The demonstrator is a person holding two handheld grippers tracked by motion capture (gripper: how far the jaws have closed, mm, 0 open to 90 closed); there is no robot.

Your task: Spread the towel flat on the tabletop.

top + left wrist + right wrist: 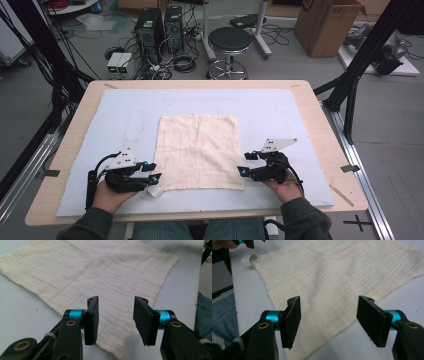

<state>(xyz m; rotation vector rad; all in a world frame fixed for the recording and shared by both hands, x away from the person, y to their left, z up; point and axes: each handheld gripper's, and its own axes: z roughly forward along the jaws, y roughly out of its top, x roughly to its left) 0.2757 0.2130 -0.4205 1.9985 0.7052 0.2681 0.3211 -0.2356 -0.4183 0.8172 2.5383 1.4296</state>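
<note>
**A:** What is lying on the table?

**B:** A cream cloth is lying spread flat in the middle of a pale blue mat, which is covering most of a light wooden table. The cloth's near edge is sitting close to the person's side. A small white tag is sticking out at its near left corner.

**A:** Where are the tools?

**B:** The left gripper is resting just beside the cloth's near left corner, and the right gripper is sitting at the near right corner. Both are pointing inward, toward each other. In the left gripper view, the jaws are standing apart over the cloth's corner, pressing on nothing, so the tool is released. In the right gripper view, the jaws are likewise gaping over the cloth's edge, released, with fabric lying beneath the gap and not pinched.

**A:** And the room beyond?

**B:** Past the far edge, a round black stool is standing on a grey floor. Two dark computer towers are sitting left of it among tangled cables. A brown cardboard box is standing open at the upper right. Black frame struts are leaning in on both sides. The person's dark sleeves are coming in from the bottom.
</note>
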